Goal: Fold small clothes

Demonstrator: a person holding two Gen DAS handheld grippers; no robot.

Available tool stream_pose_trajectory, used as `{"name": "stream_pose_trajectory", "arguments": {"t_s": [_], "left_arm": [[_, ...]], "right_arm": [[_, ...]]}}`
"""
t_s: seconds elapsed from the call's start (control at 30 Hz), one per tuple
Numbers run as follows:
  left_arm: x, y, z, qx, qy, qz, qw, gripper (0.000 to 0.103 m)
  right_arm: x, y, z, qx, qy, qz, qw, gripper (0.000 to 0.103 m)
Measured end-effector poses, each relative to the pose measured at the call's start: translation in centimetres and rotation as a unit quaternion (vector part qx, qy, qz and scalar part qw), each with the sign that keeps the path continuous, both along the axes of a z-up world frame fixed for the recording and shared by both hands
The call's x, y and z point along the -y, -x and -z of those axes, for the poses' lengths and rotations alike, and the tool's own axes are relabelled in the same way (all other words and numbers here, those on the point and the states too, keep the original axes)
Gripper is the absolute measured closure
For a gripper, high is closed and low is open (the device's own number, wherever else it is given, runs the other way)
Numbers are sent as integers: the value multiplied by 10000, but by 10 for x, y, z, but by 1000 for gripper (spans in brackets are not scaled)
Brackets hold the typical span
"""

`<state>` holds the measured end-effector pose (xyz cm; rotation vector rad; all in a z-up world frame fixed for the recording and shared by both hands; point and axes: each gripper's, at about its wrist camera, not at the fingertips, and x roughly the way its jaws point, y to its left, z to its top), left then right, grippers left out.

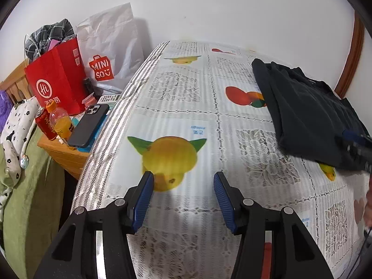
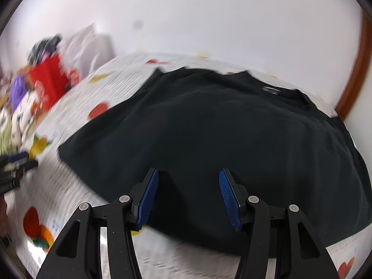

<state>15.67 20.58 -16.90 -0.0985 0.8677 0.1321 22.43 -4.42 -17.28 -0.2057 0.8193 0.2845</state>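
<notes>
**Dark garment lies folded on the fruit-print table, both claws empty**

Left wrist view: the left gripper (image 1: 183,181) points down at a table (image 1: 186,121) covered with a lace-patterned cloth printed with fruit. Its blue pads (image 1: 145,200) stand moderately apart with nothing between them; below the gap lies only a printed yellow fruit. The dark garment (image 1: 309,118) lies on the right part of the table, well apart from this gripper, folded into a compact block with a straight near edge. At the right edge of the view the right gripper (image 1: 355,146) shows as a dark, blurred shape over the garment's near corner; whether it touches the fabric cannot be told here. Left of the table stands a wooden bedside cabinet (image 1: 67,155) bearing a dark phone (image 1: 89,125), an orange drink bottle (image 1: 61,123) and a red can (image 1: 45,125). Behind them stand a red paper bag (image 1: 55,81) and a white shopping bag (image 1: 111,46) against the wall.

Right wrist view: the picture is smeared by motion. The right gripper (image 2: 188,193) hangs over the near part of the dark garment (image 2: 209,127), its pads moderately apart and pinching no fabric. The garment spreads across the middle of the table (image 2: 58,197), its collar at the far side. The left gripper (image 2: 16,162) appears at the left edge, apart from the garment.
</notes>
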Motion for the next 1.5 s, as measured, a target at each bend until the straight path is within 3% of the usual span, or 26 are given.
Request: {"name": "stream_pose_trajectory", "arguments": {"t_s": [0.23,0.43,0.57,0.7,0.77,0.93,1.07,1.17,1.33,1.4,1.5], "left_arm": [[1,-2,3,62,-95,58,9999,48],[0,-2,4,75,55,119,9999,43],[4,-3,5,27,-49,157,9999,40],[4,-3,5,31,-25,159,9999,40],[5,-3,4,25,-58,159,9999,40],[9,-1,2,46,-195,170,9997,39],[21,-2,-5,23,85,305,9995,39],[42,-2,-18,161,81,534,9984,39],[91,-9,-42,504,204,1064,9928,39],[113,-13,-47,603,322,1275,9895,39],[151,-19,-50,648,376,1667,9832,39]], "right_arm": [[-59,40,1,386,899,-938,9908,46],[-99,25,13,579,1438,-1085,9819,46],[-115,11,17,837,1756,-948,9763,47],[-120,-5,18,864,1729,-745,9783,61],[-121,-11,20,782,1702,-724,9796,84],[-93,-26,-10,418,594,-659,9952,90],[-51,-26,-53,726,-233,-548,9956,90],[3,-27,-86,995,-840,-235,9912,91],[130,-29,-116,1308,-1826,673,9721,91],[189,-24,-108,1318,-2430,1097,9547,91],[260,-16,-77,1145,-2815,1857,9344,91]]}}
